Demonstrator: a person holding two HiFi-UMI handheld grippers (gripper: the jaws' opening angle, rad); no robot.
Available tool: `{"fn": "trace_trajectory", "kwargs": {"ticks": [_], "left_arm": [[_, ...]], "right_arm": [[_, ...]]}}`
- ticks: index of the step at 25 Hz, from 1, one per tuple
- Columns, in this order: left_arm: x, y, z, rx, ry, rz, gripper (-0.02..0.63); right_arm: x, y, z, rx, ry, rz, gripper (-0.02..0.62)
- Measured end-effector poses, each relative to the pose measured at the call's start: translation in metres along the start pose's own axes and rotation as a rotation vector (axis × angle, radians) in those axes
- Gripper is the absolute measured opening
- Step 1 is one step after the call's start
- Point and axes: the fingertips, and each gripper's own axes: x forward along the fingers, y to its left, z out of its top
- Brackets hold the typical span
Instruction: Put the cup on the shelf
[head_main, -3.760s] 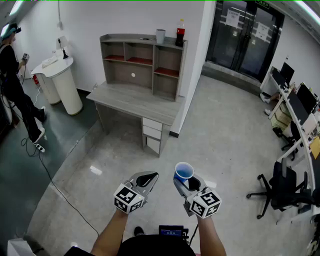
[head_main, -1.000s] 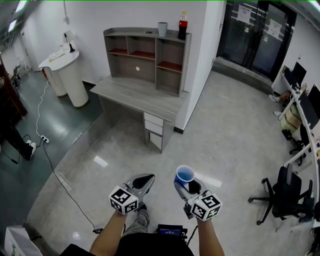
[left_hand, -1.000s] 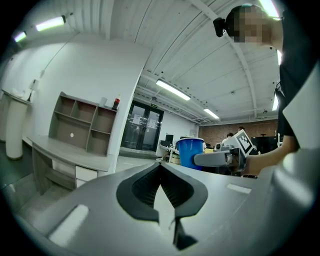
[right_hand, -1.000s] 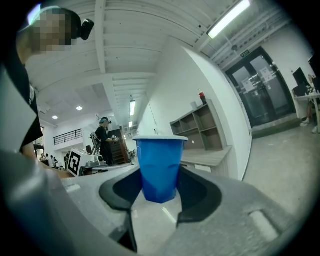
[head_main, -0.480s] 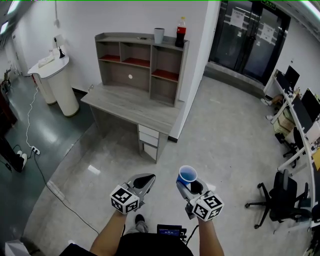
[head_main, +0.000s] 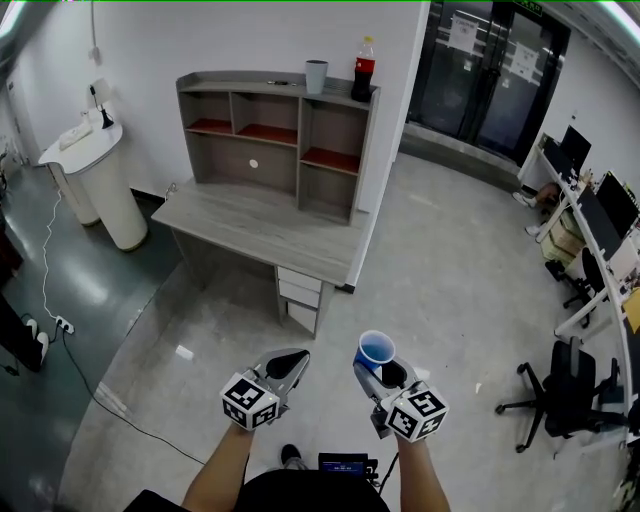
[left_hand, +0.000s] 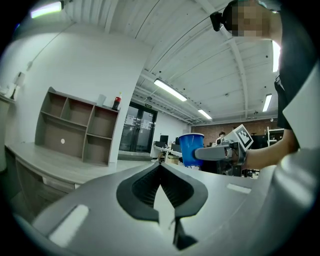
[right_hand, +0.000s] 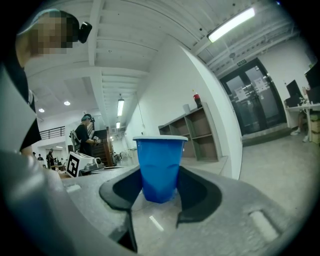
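Still pinching the cup (right_hand: 160, 157) with the right gripper (right_hand: 159, 176), left gripper (left_hand: 160, 169) pressed together, empty. Stepped slightly nearer the shelf (head_main: 268, 88); still well apart, so more carrying ahead.

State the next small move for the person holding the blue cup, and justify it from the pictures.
Probably walk forward toward the shelf unit, with the blue cup held upright. The right tool is shut on the blue cup, but the shelf unit stands well ahead across the floor, seemingly beyond reach.
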Motion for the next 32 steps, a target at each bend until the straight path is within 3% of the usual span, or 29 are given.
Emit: {"fn": "trace_trajectory", "kwargs": {"ticks": [9, 18, 32], "left_arm": [[0.005, 0.028, -0.010, -0.028, 0.022, -0.019, 0.002], [0.032, 0.068, -0.019, -0.018, 0.051, -0.001, 0.002], [0.137, 0.164, 0.012, 0.005, 0.063, 0.030, 0.002]], "right_arm": [[0.026, -0.004, -0.009, 0.016, 0.035, -0.019, 0.212], [0.078, -0.032, -0.009, 0.014, 0.052, 0.019, 0.212], [0.177, -0.133, 0.042, 0.012, 0.037, 0.054, 0.210]]}}
